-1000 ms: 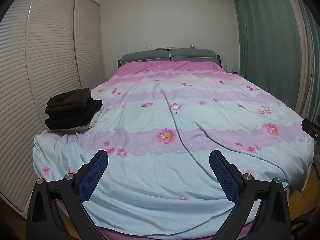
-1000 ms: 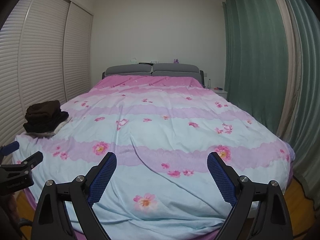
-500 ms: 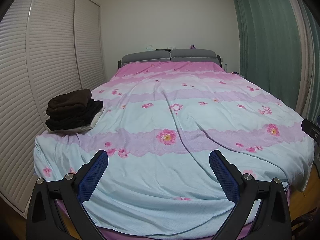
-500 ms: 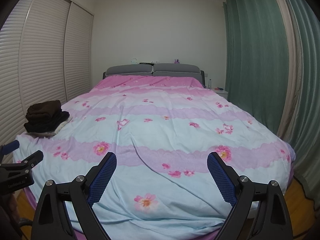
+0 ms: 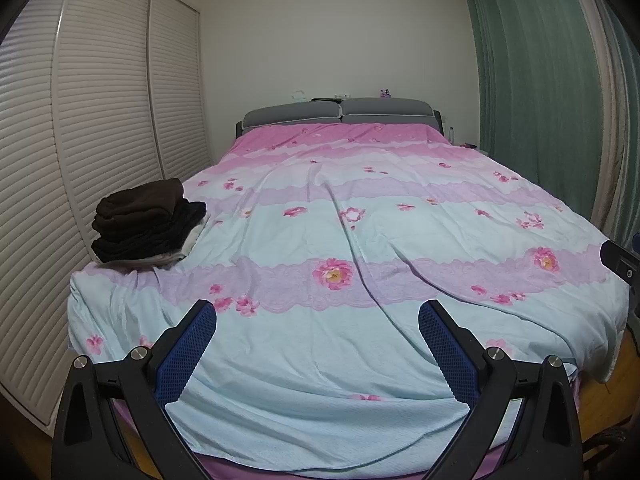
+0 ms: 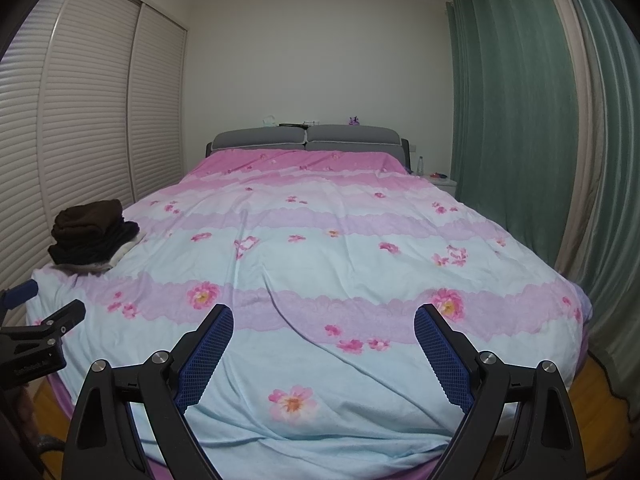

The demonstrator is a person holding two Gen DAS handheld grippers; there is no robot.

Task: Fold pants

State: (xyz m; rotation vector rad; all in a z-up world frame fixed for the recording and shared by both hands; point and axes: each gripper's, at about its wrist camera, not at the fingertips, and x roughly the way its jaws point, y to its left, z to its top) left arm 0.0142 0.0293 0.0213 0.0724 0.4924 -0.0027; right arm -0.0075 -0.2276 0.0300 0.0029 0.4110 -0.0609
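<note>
A stack of folded dark brown and black pants (image 5: 144,222) lies on the bed's near left corner; it also shows in the right wrist view (image 6: 94,234). My left gripper (image 5: 318,316) is open and empty, held above the foot of the bed. My right gripper (image 6: 324,320) is open and empty, also above the foot of the bed, to the right of the left one. The left gripper's side shows at the left edge of the right wrist view (image 6: 36,332). No unfolded pants are in view.
The bed (image 5: 360,240) carries a floral pink, lilac and pale blue cover with a grey headboard (image 5: 338,112). Louvred wardrobe doors (image 5: 100,120) stand along the left. Green curtains (image 6: 520,120) hang on the right. A nightstand (image 6: 438,180) stands by the headboard.
Both grippers have dipped slightly and drifted a little; the view of the bed has shifted only a small amount. Both stay open and empty.
</note>
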